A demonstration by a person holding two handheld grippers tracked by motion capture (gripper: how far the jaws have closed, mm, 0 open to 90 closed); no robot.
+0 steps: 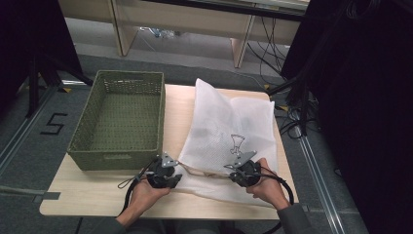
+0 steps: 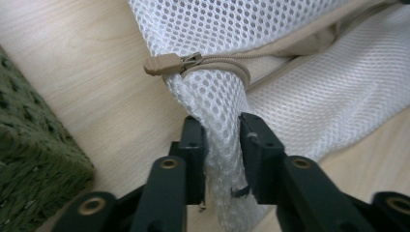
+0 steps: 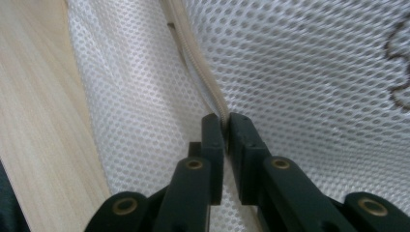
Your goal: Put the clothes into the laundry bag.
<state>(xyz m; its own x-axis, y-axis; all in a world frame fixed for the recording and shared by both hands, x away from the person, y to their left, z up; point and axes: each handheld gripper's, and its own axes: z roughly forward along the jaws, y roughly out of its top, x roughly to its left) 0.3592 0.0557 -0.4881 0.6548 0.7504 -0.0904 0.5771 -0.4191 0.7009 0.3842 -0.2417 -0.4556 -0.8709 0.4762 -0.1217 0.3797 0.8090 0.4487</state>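
A white mesh laundry bag (image 1: pixel 229 131) with a beige zipper lies on the wooden table (image 1: pixel 83 195), to the right of the basket. My left gripper (image 1: pixel 168 178) is shut on a bunched fold of the bag's mesh (image 2: pixel 220 125) at its near left corner, just below the beige zipper pull (image 2: pixel 162 64). My right gripper (image 1: pixel 241 170) is shut on the bag's beige zipper edge (image 3: pixel 212 96) near the front middle; the jaws (image 3: pixel 225 125) pinch it tightly. A dark line drawing (image 1: pixel 237 142) shows on the bag.
An empty green woven basket (image 1: pixel 119 119) stands on the left half of the table, close to my left gripper. Black stands and cables (image 1: pixel 292 112) crowd the floor at the right. A wooden desk's legs (image 1: pixel 238 44) rise beyond the table.
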